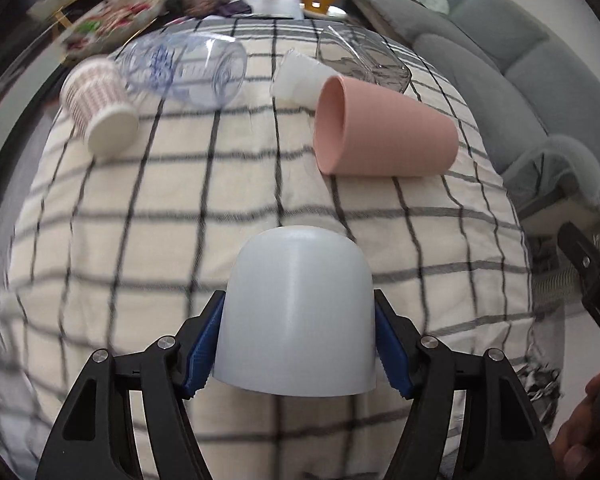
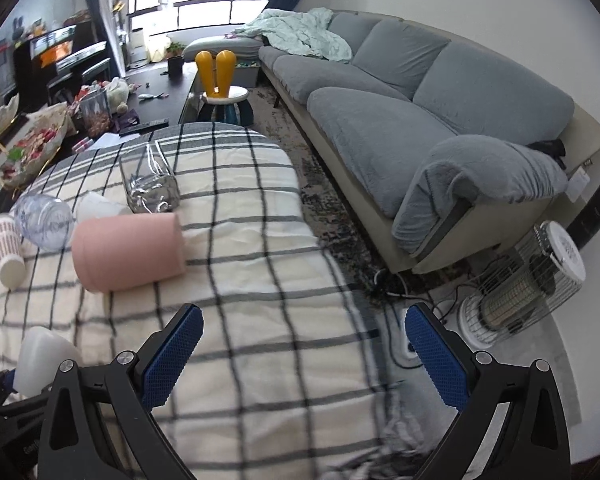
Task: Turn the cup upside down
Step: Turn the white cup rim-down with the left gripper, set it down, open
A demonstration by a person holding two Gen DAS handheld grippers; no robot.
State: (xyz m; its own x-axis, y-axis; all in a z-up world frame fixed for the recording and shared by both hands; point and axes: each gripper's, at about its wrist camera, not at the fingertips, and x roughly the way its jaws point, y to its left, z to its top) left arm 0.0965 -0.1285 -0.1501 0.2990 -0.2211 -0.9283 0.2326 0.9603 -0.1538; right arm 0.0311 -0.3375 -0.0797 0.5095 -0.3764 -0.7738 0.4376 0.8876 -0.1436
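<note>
Checked cloth covers the table (image 1: 140,208), sofa beyond it. Left tongs (image 1: 296,340) are clamped on the white cup (image 1: 300,312), blue pads (image 1: 204,344) on both side walls near the rim. Cup sits dead centre between the tongs, long axis pointing straight ahead from them, closed dome end far, rim near (looks mouth-down or nearly so; contact with the cloth unclear). Right tongs (image 2: 304,352) are spread wide, empty, off to the right of the cup near the table edge. Left is clearly the nearer hand. Ahead of the left tongs lie a pink cup (image 1: 384,132), a patterned cup (image 1: 100,108) and clear glasses, all on their sides.
</note>
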